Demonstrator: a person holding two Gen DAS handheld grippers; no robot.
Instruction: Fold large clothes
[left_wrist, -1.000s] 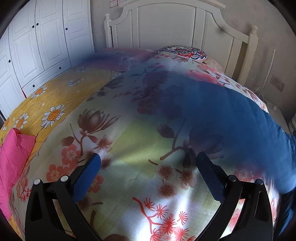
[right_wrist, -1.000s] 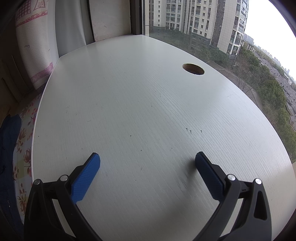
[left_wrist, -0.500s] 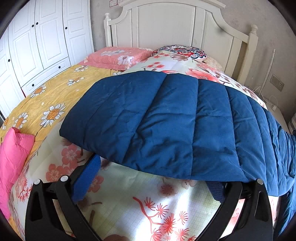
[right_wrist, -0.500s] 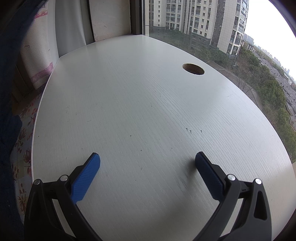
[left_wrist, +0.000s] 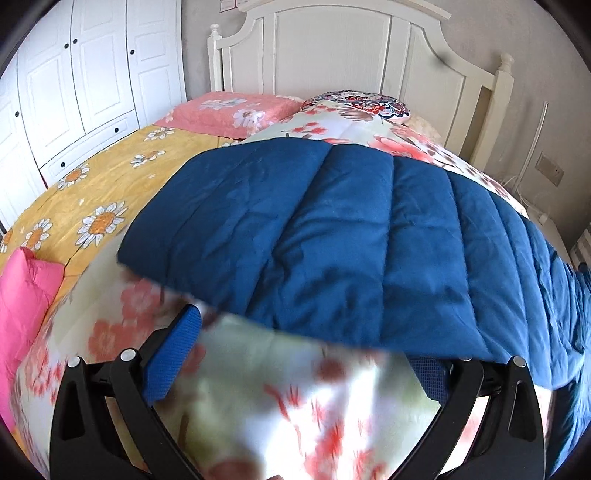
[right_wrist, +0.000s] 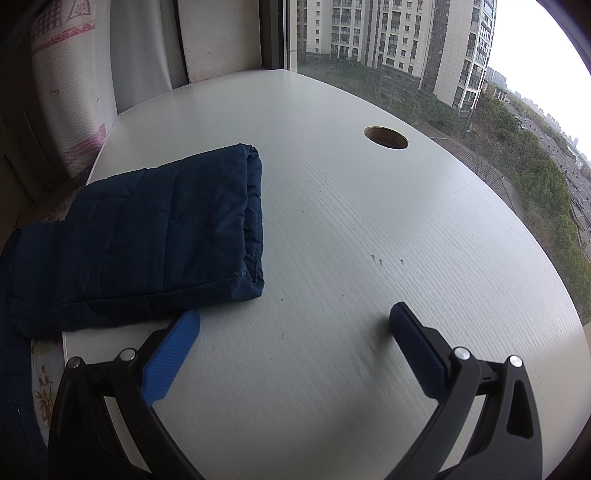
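A large dark blue quilted coat (left_wrist: 332, 236) lies spread across the floral duvet (left_wrist: 258, 387) on the bed in the left wrist view. Its near hem drapes over the right finger of my left gripper (left_wrist: 303, 347), which stands open with nothing between its fingers. In the right wrist view one blue sleeve (right_wrist: 155, 236) of the coat rests on the white desk (right_wrist: 351, 229), cuff toward the middle. My right gripper (right_wrist: 295, 321) hovers open just in front of the sleeve, its left fingertip beside the sleeve's lower edge.
A pink garment (left_wrist: 26, 295) lies at the bed's left edge on a yellow daisy sheet (left_wrist: 92, 199). Pillows (left_wrist: 229, 110) and a white headboard (left_wrist: 332, 48) are at the back, white wardrobes (left_wrist: 74, 74) on the left. The desk has a cable hole (right_wrist: 386, 137) and meets a window.
The blue coat landed spread over the duvet, and its sleeve dropped onto the desk, which was bare before. The left wrist view shifted slightly; the right gripper held still.
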